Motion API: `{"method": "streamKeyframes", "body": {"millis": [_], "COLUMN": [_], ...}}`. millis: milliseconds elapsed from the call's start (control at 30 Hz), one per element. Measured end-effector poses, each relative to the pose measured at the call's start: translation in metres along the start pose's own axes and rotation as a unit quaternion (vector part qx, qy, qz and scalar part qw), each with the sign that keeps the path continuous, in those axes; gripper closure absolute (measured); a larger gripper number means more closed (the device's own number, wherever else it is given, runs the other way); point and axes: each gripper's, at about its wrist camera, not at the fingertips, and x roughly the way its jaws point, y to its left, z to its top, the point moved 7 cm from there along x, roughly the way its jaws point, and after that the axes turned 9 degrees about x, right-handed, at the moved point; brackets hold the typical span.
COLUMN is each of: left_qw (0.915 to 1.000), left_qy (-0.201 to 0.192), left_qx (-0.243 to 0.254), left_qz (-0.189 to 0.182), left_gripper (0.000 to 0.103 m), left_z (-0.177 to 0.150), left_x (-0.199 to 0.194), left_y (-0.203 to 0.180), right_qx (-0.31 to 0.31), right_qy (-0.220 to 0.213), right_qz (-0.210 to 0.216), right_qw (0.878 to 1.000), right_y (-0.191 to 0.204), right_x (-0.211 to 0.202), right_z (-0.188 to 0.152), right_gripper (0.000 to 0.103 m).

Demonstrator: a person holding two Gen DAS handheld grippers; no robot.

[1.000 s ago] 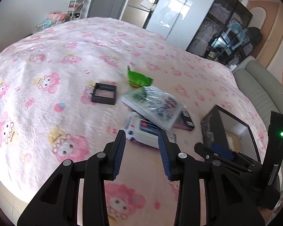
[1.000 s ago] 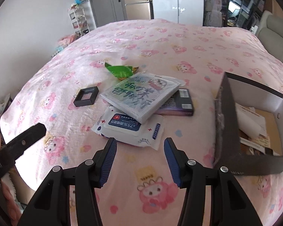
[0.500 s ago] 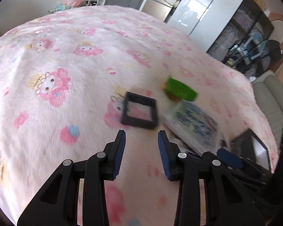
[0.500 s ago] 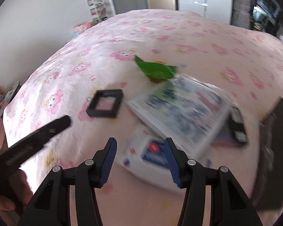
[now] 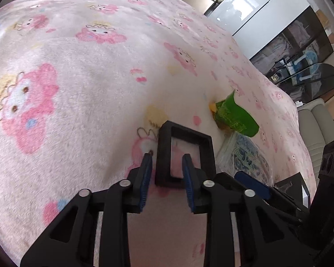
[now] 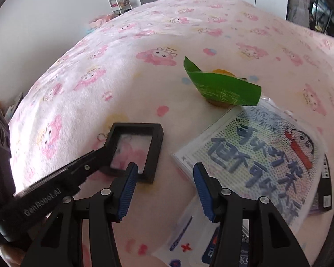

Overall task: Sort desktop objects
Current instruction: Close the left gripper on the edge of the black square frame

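Black and thin, the frame (image 5: 184, 153) lay flat on the soft pink blanket (image 5: 78, 89), left of the green packet (image 5: 236, 118) and the book (image 6: 256, 155). The left tongs (image 5: 167, 162) were closing around its near left side, one pad outside and one inside, not yet pressing. On such plush cloth the lower pad could catch the fabric, or the narrow rail could slip out and tilt. The right tongs (image 6: 164, 173) stood apart and empty, just before the book; they could bump its corner.
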Motion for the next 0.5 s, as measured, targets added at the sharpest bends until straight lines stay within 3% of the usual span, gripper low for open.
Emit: {"method": "streamKeyframes", "body": {"millis": [133,267,500], "left_qw": [0.9998,0.9996,0.9992], "left_qy": [0.016,0.021,0.035], "left_qx": [-0.011,-0.011,0.009], "left_qz": [-0.006,-0.015,-0.016], "left_gripper": [0.093,0.093,0.093], "left_z": [-0.002,-0.009,-0.038], "left_x": [0.005,-0.001,-0.024], "left_y": [0.005,0.005,-0.007], "right_qx": [-0.026,-0.050,-0.070], "right_qy": [0.005,0.023,0.027], "right_qz": [-0.003,0.032,0.036], "right_qw": [1.000,0.998,0.997], "right_y": [0.007,0.021,0.025], "right_x": [0.010,0.009,-0.012], "right_z": [0.004,-0.002,-0.029], "right_gripper": [0.055,0.076,0.081]}}
